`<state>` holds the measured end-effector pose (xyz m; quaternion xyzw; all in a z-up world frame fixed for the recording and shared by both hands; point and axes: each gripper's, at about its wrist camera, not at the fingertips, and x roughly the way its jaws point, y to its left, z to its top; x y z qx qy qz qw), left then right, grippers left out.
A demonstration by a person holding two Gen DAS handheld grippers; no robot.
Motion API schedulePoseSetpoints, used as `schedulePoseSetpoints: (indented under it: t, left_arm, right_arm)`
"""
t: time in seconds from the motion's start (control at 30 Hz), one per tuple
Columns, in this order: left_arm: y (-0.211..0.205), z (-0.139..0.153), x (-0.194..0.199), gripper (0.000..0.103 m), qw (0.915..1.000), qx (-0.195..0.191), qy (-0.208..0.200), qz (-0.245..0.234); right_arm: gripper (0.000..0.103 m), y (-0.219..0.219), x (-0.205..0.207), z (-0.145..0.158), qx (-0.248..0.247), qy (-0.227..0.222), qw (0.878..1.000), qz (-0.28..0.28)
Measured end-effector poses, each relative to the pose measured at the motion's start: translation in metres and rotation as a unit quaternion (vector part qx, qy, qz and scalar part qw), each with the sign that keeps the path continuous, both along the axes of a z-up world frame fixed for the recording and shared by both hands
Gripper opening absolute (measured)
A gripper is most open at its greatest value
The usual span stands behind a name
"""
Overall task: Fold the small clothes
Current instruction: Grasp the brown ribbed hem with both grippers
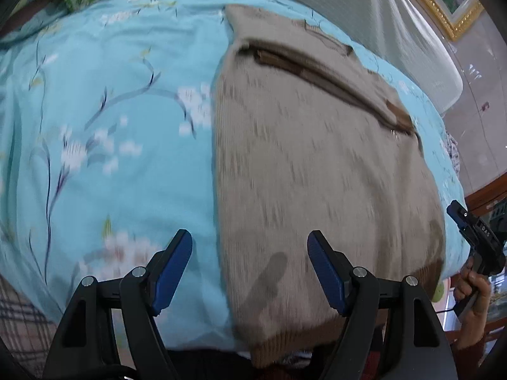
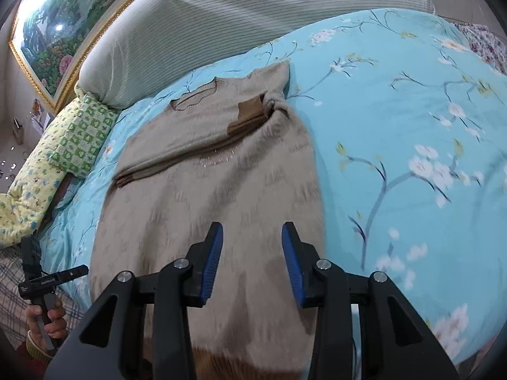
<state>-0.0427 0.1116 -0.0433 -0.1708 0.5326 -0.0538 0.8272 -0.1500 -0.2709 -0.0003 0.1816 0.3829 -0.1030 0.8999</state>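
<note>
Beige sweater point(image 1: 317, 164) flat on the floral bed point(image 1: 111, 95), sleeves folded across.
Left gripper point(image 1: 250, 272) and right gripper point(image 2: 252, 261) hover over its hem, jaws released, empty. Green-check pillow point(image 2: 82, 133) at 10 o'clock, grey bolster point(image 2: 221, 25) at 12.

Blue floral bedspread point(image 2: 396, 133), grey ribbed headboard cushion point(image 2: 221, 22), green-checked pillow point(image 2: 82, 139), gilt-framed landscape painting point(image 2: 60, 22).

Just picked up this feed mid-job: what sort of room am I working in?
Most likely a bedroom. The sweater lies flat on a bed with a blue floral cover, a long grey bolster and a green checked pillow lie beyond it, and a gold-framed painting hangs behind.
</note>
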Motion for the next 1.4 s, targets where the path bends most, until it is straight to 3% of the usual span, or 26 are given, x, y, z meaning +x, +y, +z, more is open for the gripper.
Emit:
schedulePoseSetpoints:
  t: [0.33,0.47,0.6,0.63,0.73,0.77,0.8,1.0,1.13,1.23,1.37,1.4]
  left_arm:
    - [-0.018,-0.026,-0.056,0.076,0.9989,-0.026,0.028,-0.028]
    - [-0.026,-0.036,-0.059,0.075,0.9972,-0.053,0.04,-0.036]
    - [-0.036,-0.036,-0.055,0.073,0.9977,-0.041,0.039,-0.038]
    - [-0.036,-0.034,-0.055,0.069,0.9979,-0.037,0.037,-0.038]
    - [-0.04,-0.026,-0.054,0.024,0.9985,-0.017,0.022,-0.048]
    - [-0.041,-0.024,-0.054,0.007,0.9979,-0.027,0.017,-0.056]
    - [-0.042,-0.022,-0.055,0.006,0.9978,-0.031,0.013,-0.058]
    - [-0.033,0.0,-0.067,0.005,0.9961,-0.048,-0.032,-0.067]
    - [-0.022,-0.022,-0.059,0.007,0.9956,-0.065,0.011,-0.067]
    - [-0.028,-0.037,-0.056,0.02,0.9936,-0.067,0.04,-0.082]
    - [-0.041,-0.045,-0.055,0.056,0.9874,-0.087,0.055,-0.12]
    - [-0.047,-0.045,-0.055,0.059,0.9872,-0.079,0.054,-0.127]
  right_arm:
    - [0.045,-0.002,-0.057,-0.01,0.027,-0.001,1.0,-0.002]
    - [0.045,-0.003,-0.07,-0.016,0.037,0.003,0.999,0.003]
    - [0.045,0.001,-0.075,-0.018,0.039,0.006,0.999,0.013]
    - [0.045,0.001,-0.075,-0.018,0.042,0.006,0.999,0.017]
    - [0.045,0.002,-0.075,-0.022,0.05,0.008,0.999,0.02]
    - [0.045,0.002,-0.074,-0.024,0.053,0.008,0.998,0.021]
    - [0.045,0.001,-0.074,-0.026,0.058,0.008,0.998,0.021]
    - [0.045,-0.008,-0.086,-0.023,0.051,0.008,0.999,0.017]
    - [0.045,-0.019,-0.097,-0.023,0.065,0.012,0.998,0.015]
    - [0.045,-0.016,-0.097,-0.027,0.082,0.018,0.996,0.036]
    - [0.049,-0.005,-0.089,-0.041,0.098,0.041,0.992,0.073]
    - [0.049,-0.004,-0.087,-0.042,0.098,0.039,0.992,0.076]
